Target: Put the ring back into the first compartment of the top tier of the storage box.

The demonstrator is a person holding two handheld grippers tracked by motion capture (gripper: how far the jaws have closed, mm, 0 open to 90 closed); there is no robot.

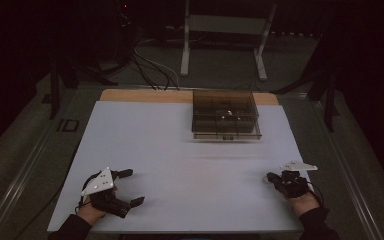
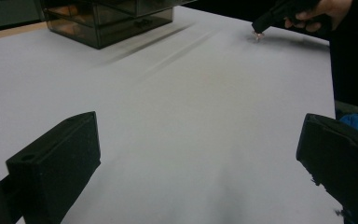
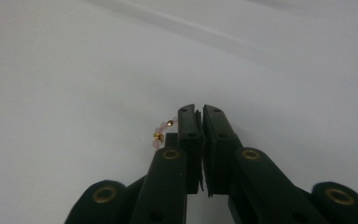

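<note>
The bead bracelet [image 3: 161,132], a short string of pale pink and gold beads, lies on the table at the lower right of the high view, and in the right gripper view it peeks out just left of the jaw tips, touching them; whether it is pinched between the pads I cannot tell. The room around is dark: a grey floor, a white metal frame [image 1: 225,30] standing at the top centre of the high view, and black cables [image 1: 150,70] trailing across the floor at the upper left of centre. The table [image 1: 180,165] takes up the middle of that view, covered by a plain white sheet, with a strip of bare wood showing along its far edge. On the far part of the sheet, right of centre, stands a smoky clear box [image 1: 225,115] split into compartments, with small things inside too dim to make out. The left gripper [image 1: 127,187] rests at the lower left of the high view, held in a hand, its jaws standing wide apart with bare white sheet between them. The right gripper [image 1: 270,177] sits at the lower right, its jaws drawn together, tips down on the sheet at the bracelet.
</note>
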